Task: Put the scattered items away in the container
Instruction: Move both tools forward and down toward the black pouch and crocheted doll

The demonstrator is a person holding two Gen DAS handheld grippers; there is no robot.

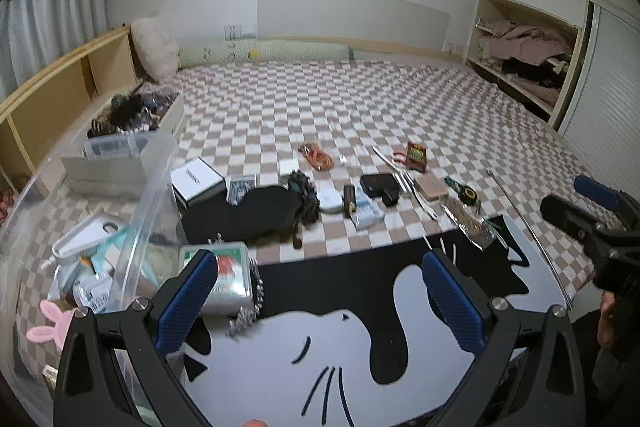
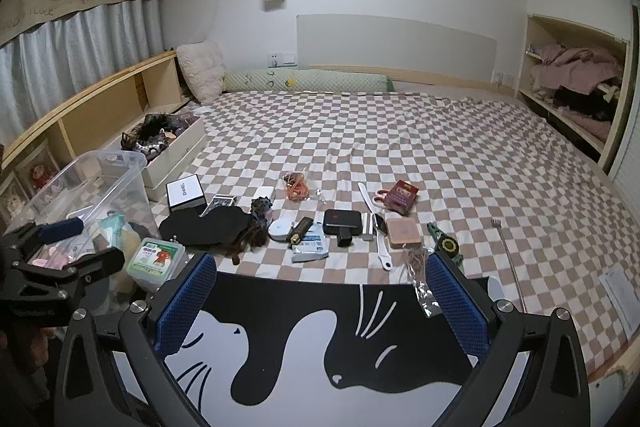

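Clear container point(image 2: 116, 163) sits beside a "CHANEL" box point(image 2: 185, 191); both grippers point(image 1: 320, 291) point(image 2: 322, 291) gape wide, empty.

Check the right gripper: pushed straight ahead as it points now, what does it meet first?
Probably the black and white cat mat lying just below the open right gripper. Farther along that line on the checkered bedspread lies a black case. Depth is unclear, so it may pass over the mat.
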